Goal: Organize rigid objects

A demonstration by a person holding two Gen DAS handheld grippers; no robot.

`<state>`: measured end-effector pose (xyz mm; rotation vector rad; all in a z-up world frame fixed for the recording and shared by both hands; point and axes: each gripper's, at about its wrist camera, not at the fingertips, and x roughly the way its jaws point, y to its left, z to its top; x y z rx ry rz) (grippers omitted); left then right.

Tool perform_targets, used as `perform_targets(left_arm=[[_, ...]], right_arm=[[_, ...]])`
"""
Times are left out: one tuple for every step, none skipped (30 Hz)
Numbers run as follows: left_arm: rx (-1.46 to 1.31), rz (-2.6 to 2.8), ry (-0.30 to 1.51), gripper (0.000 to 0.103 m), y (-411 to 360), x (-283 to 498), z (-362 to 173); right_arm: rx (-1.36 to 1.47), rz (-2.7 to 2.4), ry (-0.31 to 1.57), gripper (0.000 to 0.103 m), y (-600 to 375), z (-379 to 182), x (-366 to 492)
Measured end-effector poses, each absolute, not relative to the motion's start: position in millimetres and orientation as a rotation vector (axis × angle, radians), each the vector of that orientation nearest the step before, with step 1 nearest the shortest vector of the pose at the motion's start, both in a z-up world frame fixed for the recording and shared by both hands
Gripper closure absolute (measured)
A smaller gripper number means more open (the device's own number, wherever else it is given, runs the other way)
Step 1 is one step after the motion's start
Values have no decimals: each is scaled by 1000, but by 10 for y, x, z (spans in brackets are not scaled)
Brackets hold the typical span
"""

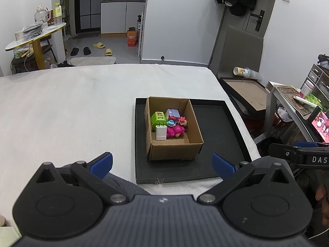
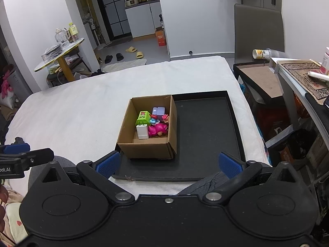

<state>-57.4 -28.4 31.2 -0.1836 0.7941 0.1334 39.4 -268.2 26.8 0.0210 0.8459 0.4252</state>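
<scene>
An open cardboard box (image 1: 174, 150) (image 2: 148, 149) stands in the left part of a black tray (image 1: 216, 129) (image 2: 205, 127) on a white-covered surface. Inside lie a white charger (image 1: 160, 132) (image 2: 142, 131), a green charger (image 1: 158, 119) (image 2: 143, 118), a lilac block (image 1: 172, 113) (image 2: 158, 111), a pink toy (image 1: 174, 131) (image 2: 157, 129) and small figures. My left gripper (image 1: 162, 163) is open and empty, held back from the tray's near edge. My right gripper (image 2: 168, 162) is open and empty, also near that edge. Each gripper's side shows at the other view's edge.
The white surface (image 1: 61, 111) stretches left and far. A dark side table (image 2: 261, 80) with a fallen cup (image 2: 261, 54) and a cluttered desk (image 2: 298, 76) stand to the right. A round yellow-edged table (image 1: 35, 35) stands far left.
</scene>
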Motion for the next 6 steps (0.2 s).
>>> perform_targets(left_arm=[[-183, 134, 795, 1, -288, -573, 311], [-182, 135, 796, 1, -290, -568, 305], [-182, 135, 797, 1, -292, -565, 302], [-182, 135, 799, 1, -290, -561, 299], [-183, 134, 800, 1, -288, -557, 295], [-183, 134, 802, 1, -285, -553, 291]], right_arm=[[21, 425, 848, 0, -2678, 263, 396], [20, 425, 851, 0, -2674, 256, 396], [21, 426, 851, 0, -2669, 249, 396], [21, 427, 852, 0, -2663, 246, 396], [22, 429, 852, 0, -2662, 239, 397], [22, 431, 853, 0, -2658, 235, 398]])
